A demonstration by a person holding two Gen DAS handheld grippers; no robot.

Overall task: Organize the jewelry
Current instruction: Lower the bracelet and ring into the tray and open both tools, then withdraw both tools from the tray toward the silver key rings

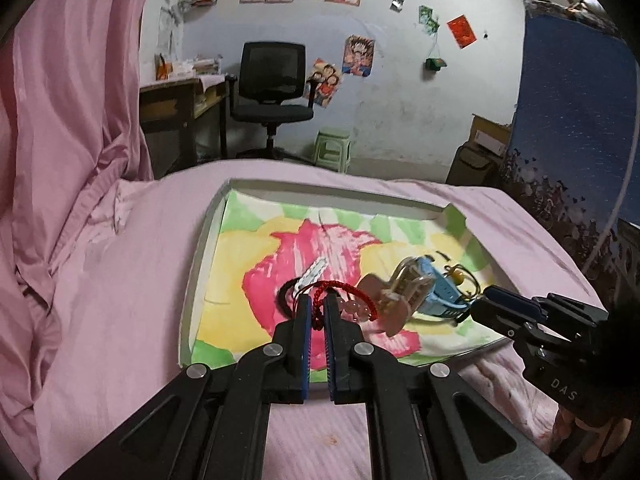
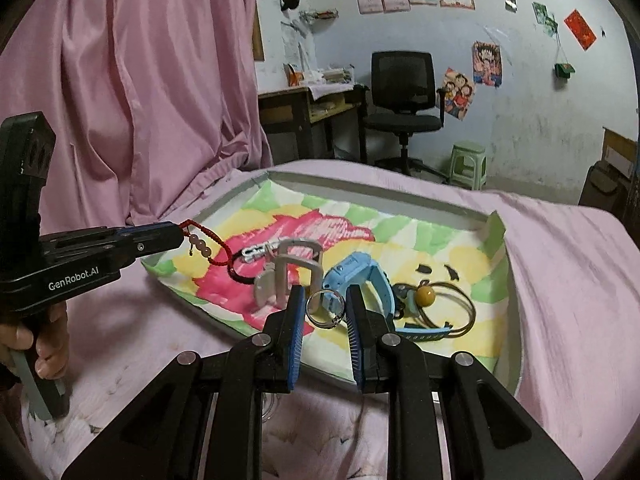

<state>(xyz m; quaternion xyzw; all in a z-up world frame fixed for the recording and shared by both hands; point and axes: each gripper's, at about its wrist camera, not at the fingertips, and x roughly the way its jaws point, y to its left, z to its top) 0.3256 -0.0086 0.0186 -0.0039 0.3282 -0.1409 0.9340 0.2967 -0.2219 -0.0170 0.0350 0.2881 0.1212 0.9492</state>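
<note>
My left gripper [image 1: 318,300] is shut on a red cord bracelet [image 1: 320,294] with pink beads [image 1: 356,308], which hangs just above the tray [image 1: 320,188]. In the right wrist view that left gripper [image 2: 180,236] holds the red bracelet [image 2: 210,248] over the tray's left corner. My right gripper [image 2: 325,300] is shut on a silver ring [image 2: 326,308]. Inside the tray [image 2: 360,190] lie a black bracelet [image 2: 242,270], a beige jewelry stand [image 2: 288,268], a blue watch [image 2: 360,276] and a brown cord with a yellow bead [image 2: 426,294]. The right gripper [image 1: 478,304] sits beside the blue watch [image 1: 436,292].
The tray is lined with a flower-painted cloth [image 2: 440,240] and rests on a bed with a pink sheet [image 1: 120,280]. A pink curtain [image 2: 140,80] hangs at the left. A person's hand [image 2: 44,340] grips the left handle. Behind stand an office chair [image 1: 272,92] and a green stool [image 1: 332,148].
</note>
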